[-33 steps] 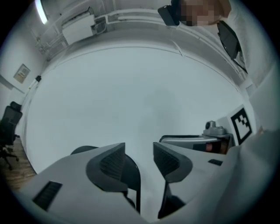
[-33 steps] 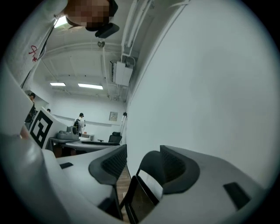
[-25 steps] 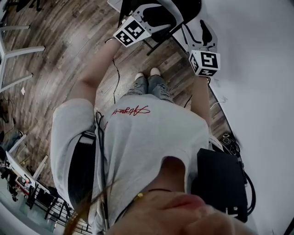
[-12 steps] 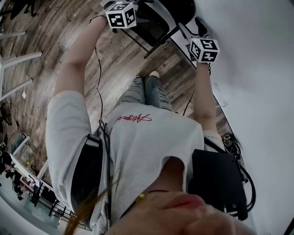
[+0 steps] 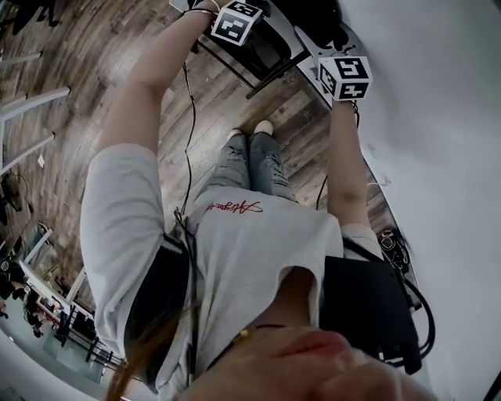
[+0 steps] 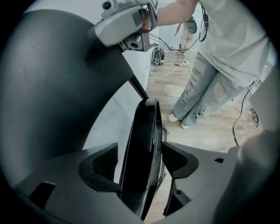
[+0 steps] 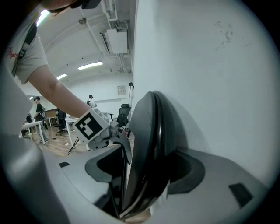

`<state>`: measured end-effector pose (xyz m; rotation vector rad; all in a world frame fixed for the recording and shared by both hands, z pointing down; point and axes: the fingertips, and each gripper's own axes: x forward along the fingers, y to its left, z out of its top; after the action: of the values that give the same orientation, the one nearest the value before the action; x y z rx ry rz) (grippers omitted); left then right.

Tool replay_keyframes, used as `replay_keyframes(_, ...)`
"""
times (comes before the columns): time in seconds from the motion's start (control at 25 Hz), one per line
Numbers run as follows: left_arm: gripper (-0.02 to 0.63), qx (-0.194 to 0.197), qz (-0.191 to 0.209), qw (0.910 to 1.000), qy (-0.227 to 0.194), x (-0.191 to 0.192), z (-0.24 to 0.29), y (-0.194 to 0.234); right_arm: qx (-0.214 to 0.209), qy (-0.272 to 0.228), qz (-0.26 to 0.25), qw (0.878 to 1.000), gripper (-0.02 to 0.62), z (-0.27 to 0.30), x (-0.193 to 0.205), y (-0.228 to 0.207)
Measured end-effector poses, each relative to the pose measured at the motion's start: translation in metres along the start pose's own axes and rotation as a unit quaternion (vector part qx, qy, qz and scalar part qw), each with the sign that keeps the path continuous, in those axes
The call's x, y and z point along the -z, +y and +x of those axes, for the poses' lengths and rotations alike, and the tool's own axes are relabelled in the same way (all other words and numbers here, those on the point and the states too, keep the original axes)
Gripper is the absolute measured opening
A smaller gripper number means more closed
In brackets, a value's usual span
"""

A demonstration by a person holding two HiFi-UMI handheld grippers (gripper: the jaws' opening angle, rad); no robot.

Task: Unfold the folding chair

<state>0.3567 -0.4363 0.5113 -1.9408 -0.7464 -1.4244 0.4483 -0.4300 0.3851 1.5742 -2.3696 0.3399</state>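
Observation:
The folded black chair leans against the white wall at the top of the head view. My left gripper straddles the thin edge of its black seat panel; a gap shows beside one pad. My right gripper straddles the edge of the curved backrest, its pads standing off it. Both jaws have just been opening, with the chair between them and not pressed. The left marker cube and the right marker cube sit over the chair's top.
The white wall runs down the right side, close behind the chair. Wood floor with loose cables lies to the left. The person's shoes stand just short of the chair. White table legs stand far left.
Both marker cubes have moved toward the chair's top. The left one swung from the chair's left side onto it and rolled. The person has leaned further forward with arms stretched out.

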Motion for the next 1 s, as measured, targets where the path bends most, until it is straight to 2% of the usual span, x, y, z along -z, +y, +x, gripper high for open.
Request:
replay_keyframes(0.12, 0.326, 0.019, 0.003, 0.9998, 0.012, 0.005, 0.018, -0.005, 0.020, -0.011, -0.002, 1.000, 0.291, 0.003, -0.010, -0.003)
replay_keyframes(0.24, 0.224, 0.012, 0.023, 0.9994, 0.023, 0.010, 0.032, 0.001, 0.044, -0.022, -0.010, 0.999, 0.291, 0.005, -0.011, -0.006)
replay_keyframes(0.32, 0.222, 0.023, 0.041, 0.9986, 0.026, 0.009, 0.035, 0.002, 0.059, -0.030, -0.005, 0.998, 0.287, 0.004, -0.010, -0.010)
replay_keyframes(0.4, 0.218, 0.037, 0.062, 0.9969, 0.031, 0.009, 0.040, 0.001, 0.071, -0.030, 0.004, 0.997, 0.232, 0.002, -0.009, -0.015)
replay_keyframes(0.52, 0.218, 0.048, 0.114, 0.9906, 0.060, 0.015, 0.058, -0.007, 0.076, -0.021, 0.015, 0.997, 0.216, 0.001, -0.008, -0.017)
replay_keyframes(0.56, 0.196, 0.046, 0.126, 0.9887, 0.068, 0.017, 0.063, -0.010, 0.076, -0.018, 0.020, 0.997, 0.213, 0.000, -0.007, -0.016)
replay_keyframes(0.76, 0.161, 0.033, 0.104, 0.9932, 0.040, 0.012, 0.062, -0.011, 0.087, -0.012, 0.033, 0.996, 0.202, -0.002, -0.007, -0.016)
replay_keyframes(1.0, 0.129, 0.023, 0.130, 0.9907, 0.032, 0.007, 0.062, -0.031, 0.077, -0.011, 0.051, 0.996, 0.179, -0.013, 0.004, 0.000)
